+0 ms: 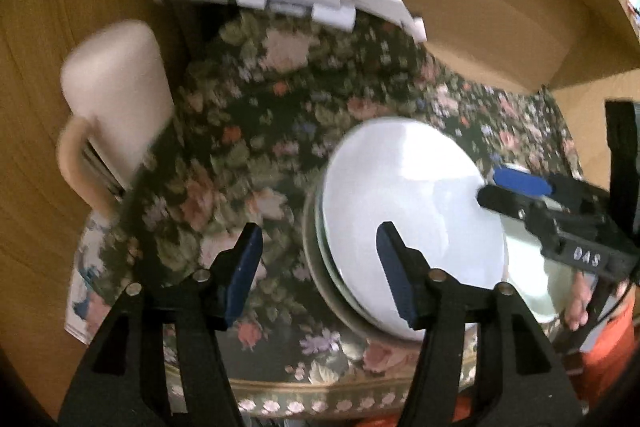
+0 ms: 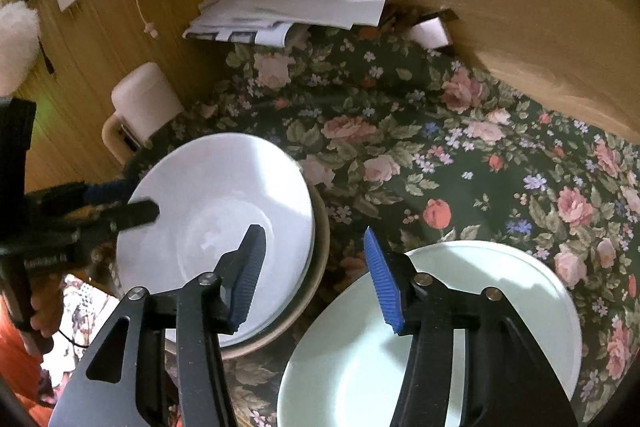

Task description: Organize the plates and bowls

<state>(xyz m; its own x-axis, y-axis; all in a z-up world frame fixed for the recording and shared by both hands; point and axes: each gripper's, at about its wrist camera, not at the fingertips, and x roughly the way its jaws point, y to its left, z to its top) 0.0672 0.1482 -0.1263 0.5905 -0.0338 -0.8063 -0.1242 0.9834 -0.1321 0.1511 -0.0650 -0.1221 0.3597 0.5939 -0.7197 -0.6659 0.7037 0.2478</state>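
A white bowl (image 1: 408, 211) sits nested on top of a stack of dishes with a beige rim (image 1: 320, 275) on the floral tablecloth; it also shows in the right wrist view (image 2: 216, 211). A pale green plate (image 2: 460, 319) lies to its right, partly seen in the left wrist view (image 1: 536, 275). My left gripper (image 1: 320, 267) is open, its right finger over the bowl's near edge. My right gripper (image 2: 312, 275) is open and empty, above the gap between the stack and the green plate; it shows in the left wrist view (image 1: 508, 193) over the bowl's right rim.
A cream mug (image 1: 116, 115) stands at the left by the wooden wall (image 2: 80, 67). White papers (image 2: 296, 11) lie at the back of the table. A wooden panel (image 2: 540, 39) bounds the right rear. The floral tablecloth (image 2: 440, 155) covers the table.
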